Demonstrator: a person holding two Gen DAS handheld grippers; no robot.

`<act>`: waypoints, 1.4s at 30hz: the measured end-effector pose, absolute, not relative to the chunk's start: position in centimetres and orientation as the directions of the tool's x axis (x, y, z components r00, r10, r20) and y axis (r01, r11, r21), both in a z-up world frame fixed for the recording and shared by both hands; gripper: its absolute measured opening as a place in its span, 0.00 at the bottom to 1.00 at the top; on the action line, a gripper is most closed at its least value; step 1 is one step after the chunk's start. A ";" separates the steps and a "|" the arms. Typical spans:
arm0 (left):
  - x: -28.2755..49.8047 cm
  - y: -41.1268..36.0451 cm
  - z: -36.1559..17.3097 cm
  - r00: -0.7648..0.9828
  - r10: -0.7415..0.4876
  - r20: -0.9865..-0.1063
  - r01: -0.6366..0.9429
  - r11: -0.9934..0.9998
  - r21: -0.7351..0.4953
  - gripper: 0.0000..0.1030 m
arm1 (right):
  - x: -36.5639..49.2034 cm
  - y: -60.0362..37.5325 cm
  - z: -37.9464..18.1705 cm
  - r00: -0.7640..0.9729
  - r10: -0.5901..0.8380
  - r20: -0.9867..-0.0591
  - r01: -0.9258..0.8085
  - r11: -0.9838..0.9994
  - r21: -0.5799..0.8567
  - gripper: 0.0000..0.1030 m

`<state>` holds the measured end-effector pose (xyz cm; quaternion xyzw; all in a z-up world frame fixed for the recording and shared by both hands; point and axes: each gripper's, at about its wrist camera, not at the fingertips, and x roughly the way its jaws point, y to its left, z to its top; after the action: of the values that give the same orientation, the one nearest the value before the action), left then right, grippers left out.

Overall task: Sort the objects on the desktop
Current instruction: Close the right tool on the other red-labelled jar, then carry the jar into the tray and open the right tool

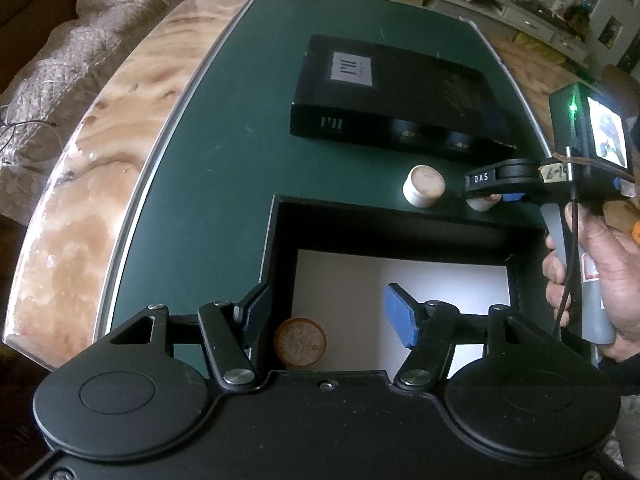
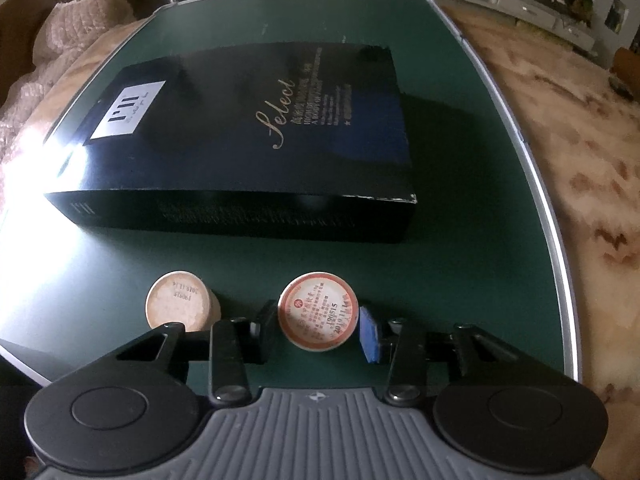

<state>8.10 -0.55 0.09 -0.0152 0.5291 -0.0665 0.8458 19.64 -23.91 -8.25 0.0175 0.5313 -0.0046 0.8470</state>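
Green mat [image 2: 460, 208] on marble-pattern table; closed black box [image 2: 248, 152] far. Right gripper [image 2: 316, 326] fingers flank capped jar [image 2: 318, 316], contact unclear; second jar [image 2: 178, 306] just left. Left gripper [image 1: 324, 316] spread wide above open black box [image 1: 400, 220], third jar [image 1: 300, 342] inside, near-left corner

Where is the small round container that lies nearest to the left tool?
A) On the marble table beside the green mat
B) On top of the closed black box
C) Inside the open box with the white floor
C: the small round container lies on the white floor of the open box, just ahead of the open left tool.
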 end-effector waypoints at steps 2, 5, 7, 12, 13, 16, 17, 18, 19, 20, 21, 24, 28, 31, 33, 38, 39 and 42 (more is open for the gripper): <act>8.2 -0.6 0.1 0.431 -0.127 -0.893 0.094 0.991 -0.096 0.60 | 19.6 -23.8 -8.2 0.442 0.006 -0.897 0.023 1.000 0.017 0.43; 8.1 -0.6 0.0 0.430 -0.128 -0.893 0.095 0.991 -0.096 0.60 | 19.5 -23.7 -8.0 0.452 0.000 -0.892 0.018 1.000 0.009 0.43; 8.1 -0.6 0.1 0.430 -0.129 -0.893 0.097 0.991 -0.096 0.60 | 19.2 -23.8 -7.6 0.460 0.006 -0.888 0.015 1.000 0.014 0.43; 8.0 -0.6 0.2 0.436 -0.124 -0.891 0.096 0.991 -0.091 0.60 | 18.0 -24.5 -5.8 0.487 0.032 -0.873 0.019 0.999 0.048 0.43; 8.0 -0.6 0.3 0.439 -0.121 -0.890 0.096 0.992 -0.088 0.60 | 17.4 -24.7 -5.1 0.495 0.043 -0.868 0.019 0.998 0.061 0.43; 8.0 -0.6 0.5 0.446 -0.115 -0.888 0.093 0.992 -0.082 0.60 | 15.6 -25.3 -2.9 0.526 0.087 -0.846 0.016 0.994 0.112 0.43; 8.0 -0.6 0.5 0.447 -0.117 -0.887 0.092 0.992 -0.085 0.60 | 14.7 -25.4 -2.0 0.538 0.103 -0.837 0.008 0.992 0.127 0.43; 8.0 -0.6 0.6 0.448 -0.118 -0.886 0.092 0.992 -0.085 0.60 | 13.7 -25.6 -1.1 0.549 0.122 -0.827 0.000 0.989 0.146 0.43; 8.0 -0.7 0.6 0.449 -0.118 -0.886 0.092 0.992 -0.086 0.60 | 12.6 -25.7 -0.3 0.558 0.144 -0.817 -0.012 0.986 0.166 0.43; 8.0 -0.7 0.6 0.450 -0.119 -0.885 0.092 0.992 -0.086 0.60 | 11.7 -25.6 0.2 0.564 0.157 -0.811 -0.025 0.985 0.173 0.43; 7.9 -0.7 0.6 0.451 -0.119 -0.885 0.094 0.992 -0.086 0.60 | 10.9 -25.6 0.6 0.569 0.165 -0.806 -0.034 0.984 0.177 0.43; 7.7 -0.7 0.6 0.452 -0.123 -0.884 0.095 0.991 -0.090 0.60 | 8.7 -25.2 1.1 0.563 0.189 -0.804 -0.060 0.980 0.189 0.43; 7.3 -0.7 0.8 0.457 -0.132 -0.880 0.099 0.990 -0.097 0.60 | 6.8 -24.2 0.2 0.531 0.189 -0.826 -0.080 0.982 0.172 0.43; 7.0 -0.7 1.0 0.462 -0.137 -0.876 0.103 0.990 -0.100 0.60 | 6.4 -23.6 -1.4 0.498 0.170 -0.850 -0.075 0.985 0.153 0.43; 6.8 -0.6 1.2 0.466 -0.140 -0.874 0.106 0.989 -0.103 0.60 | 6.1 -23.2 -2.3 0.481 0.156 -0.863 -0.070 0.988 0.139 0.43; 6.5 -0.4 1.6 0.474 -0.147 -0.868 0.105 0.988 -0.110 0.60 | 5.6 -22.0 -3.8 0.454 0.133 -0.881 -0.072 0.991 0.112 0.43; 6.5 -0.3 1.7 0.475 -0.148 -0.868 0.105 0.988 -0.111 0.60 | 5.5 -21.8 -4.0 0.449 0.128 -0.884 -0.072 0.992 0.107 0.43; 6.4 -0.3 1.7 0.475 -0.151 -0.867 0.107 0.988 -0.114 0.60 | 5.3 -21.3 -4.6 0.436 0.115 -0.892 -0.075 0.993 0.091 0.43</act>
<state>6.35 -0.28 1.74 -0.0219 0.5066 -0.0752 0.8586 5.34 -21.31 -4.60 0.0190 0.5279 0.0560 0.8472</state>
